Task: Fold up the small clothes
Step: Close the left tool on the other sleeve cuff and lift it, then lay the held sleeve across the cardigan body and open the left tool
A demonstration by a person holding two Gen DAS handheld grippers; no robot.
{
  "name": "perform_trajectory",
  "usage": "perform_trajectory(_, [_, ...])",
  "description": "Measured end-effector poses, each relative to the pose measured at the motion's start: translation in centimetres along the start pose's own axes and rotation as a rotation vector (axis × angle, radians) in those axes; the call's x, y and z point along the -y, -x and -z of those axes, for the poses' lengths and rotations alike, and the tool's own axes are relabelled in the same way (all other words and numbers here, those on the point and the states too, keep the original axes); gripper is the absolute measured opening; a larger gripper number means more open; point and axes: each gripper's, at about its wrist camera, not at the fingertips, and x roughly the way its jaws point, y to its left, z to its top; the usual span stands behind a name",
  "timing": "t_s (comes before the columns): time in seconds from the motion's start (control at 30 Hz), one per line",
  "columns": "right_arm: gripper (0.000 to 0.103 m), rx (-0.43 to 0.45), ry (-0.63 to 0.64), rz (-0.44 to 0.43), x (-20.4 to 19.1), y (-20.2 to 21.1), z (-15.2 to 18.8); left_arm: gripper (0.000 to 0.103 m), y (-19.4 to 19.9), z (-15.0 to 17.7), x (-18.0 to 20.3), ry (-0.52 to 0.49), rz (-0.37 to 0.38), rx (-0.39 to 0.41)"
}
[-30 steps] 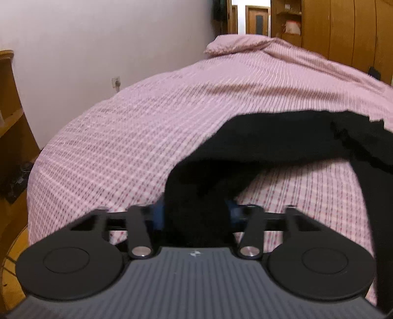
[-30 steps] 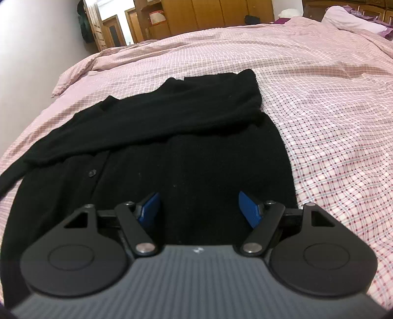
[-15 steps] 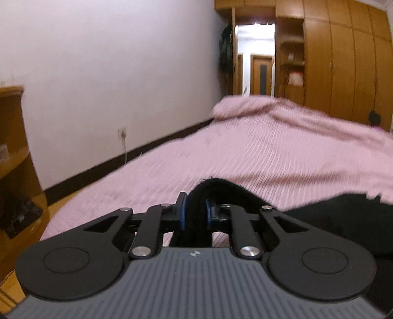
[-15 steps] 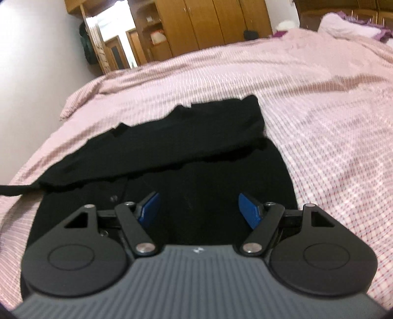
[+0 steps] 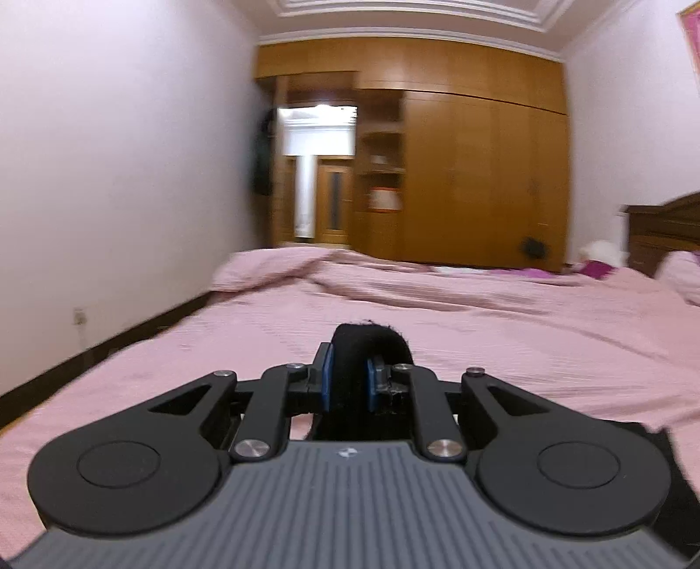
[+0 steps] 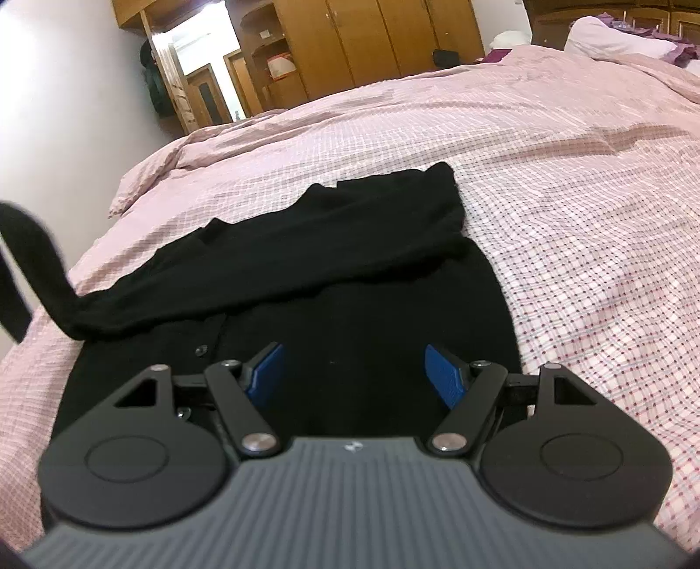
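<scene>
A black buttoned cardigan (image 6: pixel 332 280) lies flat on the pink checked bedspread (image 6: pixel 568 184), one sleeve folded across its body. My left gripper (image 5: pixel 348 381) is shut on the end of the other black sleeve (image 5: pixel 367 345) and holds it up above the bed. That raised sleeve shows at the left edge of the right wrist view (image 6: pixel 39 262). My right gripper (image 6: pixel 356 372) is open and empty, just above the cardigan's lower body.
A white wall (image 5: pixel 109 175) runs along the bed's left side. Wooden wardrobes (image 5: pixel 481 175) and a doorway (image 5: pixel 317 175) stand at the far end. Pillows (image 6: pixel 612 35) lie at the far right. The bedspread stretches wide to the right of the cardigan.
My left gripper closed on the sleeve end and lifted it up off the bed, tilting the view toward the room. My right gripper rose slightly and stayed open.
</scene>
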Motion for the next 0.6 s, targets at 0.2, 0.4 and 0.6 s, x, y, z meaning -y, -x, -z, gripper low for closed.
perform_trajectory(0.2, [0.073,0.01,-0.022,0.006,1.2,0.0,0.2,0.018,-2.9,1.6,7.5,-0.055,0.133,-0.08])
perform_trajectory(0.4, [0.073,0.002,-0.062,0.017,2.9,-0.2,0.5,0.018,-5.6,6.6,13.3,-0.1,0.205,-0.235])
perform_trajectory(0.6, [0.073,-0.004,-0.081,0.007,3.8,-0.6,0.9,0.018,-9.6,11.8,15.0,-0.103,0.221,-0.38])
